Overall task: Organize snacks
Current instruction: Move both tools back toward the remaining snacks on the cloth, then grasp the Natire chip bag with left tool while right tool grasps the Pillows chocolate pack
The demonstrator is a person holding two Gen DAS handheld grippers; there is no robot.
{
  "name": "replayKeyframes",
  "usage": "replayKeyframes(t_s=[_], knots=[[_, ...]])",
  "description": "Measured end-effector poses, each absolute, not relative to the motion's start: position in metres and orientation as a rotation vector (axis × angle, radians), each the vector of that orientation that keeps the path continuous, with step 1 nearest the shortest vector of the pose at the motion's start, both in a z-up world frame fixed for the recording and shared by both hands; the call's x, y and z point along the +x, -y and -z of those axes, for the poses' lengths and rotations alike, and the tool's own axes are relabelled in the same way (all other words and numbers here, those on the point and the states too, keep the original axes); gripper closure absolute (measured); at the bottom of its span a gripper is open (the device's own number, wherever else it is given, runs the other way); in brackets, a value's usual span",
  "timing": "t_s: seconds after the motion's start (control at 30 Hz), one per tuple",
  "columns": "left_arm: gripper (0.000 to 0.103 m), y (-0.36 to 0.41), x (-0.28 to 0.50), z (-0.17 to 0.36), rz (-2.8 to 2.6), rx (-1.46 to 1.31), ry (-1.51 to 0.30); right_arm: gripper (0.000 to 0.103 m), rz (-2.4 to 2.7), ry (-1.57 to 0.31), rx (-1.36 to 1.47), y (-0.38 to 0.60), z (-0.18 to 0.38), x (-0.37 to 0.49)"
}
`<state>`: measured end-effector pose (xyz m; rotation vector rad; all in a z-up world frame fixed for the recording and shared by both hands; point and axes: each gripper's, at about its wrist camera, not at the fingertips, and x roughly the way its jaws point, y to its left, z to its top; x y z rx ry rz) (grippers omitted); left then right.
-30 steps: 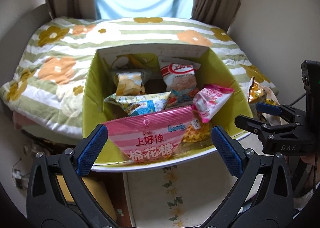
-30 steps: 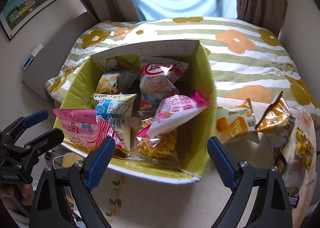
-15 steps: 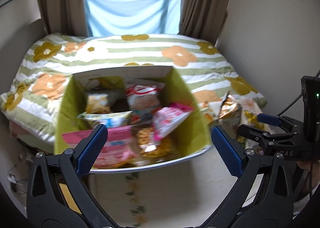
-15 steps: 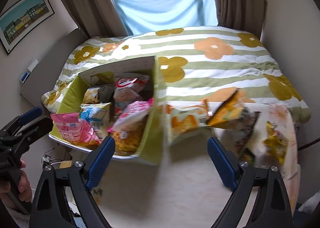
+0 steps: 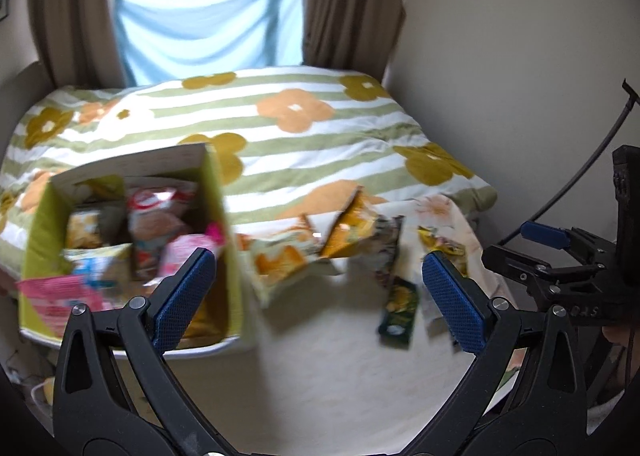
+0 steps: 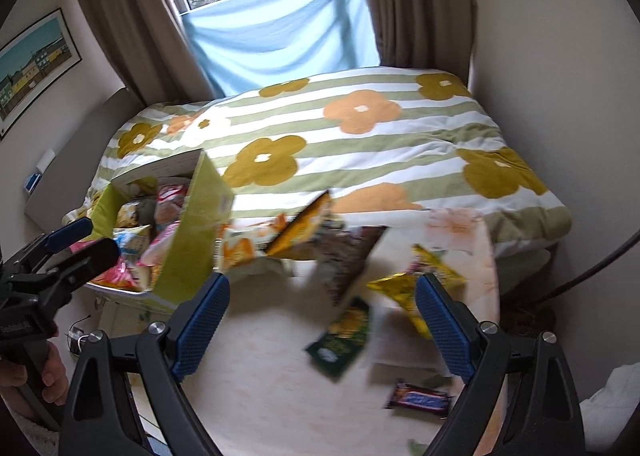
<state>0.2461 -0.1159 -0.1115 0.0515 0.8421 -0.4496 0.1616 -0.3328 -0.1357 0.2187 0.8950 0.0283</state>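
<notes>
Both jaws wide, empty. Green box (image 6: 188,256) at table (image 6: 272,388) left edge; loose snack packets (image 6: 340,336) right; bed (image 6: 360,144) beyond.

A pale cream worktop (image 6: 280,388) with a faint floral print is seen beneath both pairs of blue-padded fingers. A yellow-green cardboard box (image 6: 188,256) filled with snack packets is carried on its edge, to the left of the right gripper's left finger (image 6: 200,328). Between those fingers, a dark green rectangular snack packet (image 6: 340,340) lies flat on the worktop, with a dark brown foil bag (image 6: 344,256) and an orange-and-white crisp bag (image 6: 244,246) beyond it. A crumpled yellow foil wrapper (image 6: 404,290) lies just beside the right finger, and a small dark chocolate bar (image 6: 418,400) lies nearer the camera. A bed with a green-striped quilt printed with orange and mustard flowers (image 5: 288,124) stands behind the worktop, touching its far edge.
</notes>
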Motion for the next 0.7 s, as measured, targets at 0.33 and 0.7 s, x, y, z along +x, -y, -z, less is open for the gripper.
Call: replayKeyframes(t_s=[0.33,0.7], knots=[[0.0,0.208,0.289,0.163,0.519,0.17,-0.988,0.001,0.016,-0.931,0.218,0.402,0.155,0.162],[0.001,0.261,0.339,0.235,0.601,0.352,-1.146,0.001,0.072,-1.092,0.533,0.443,0.213,0.188]])
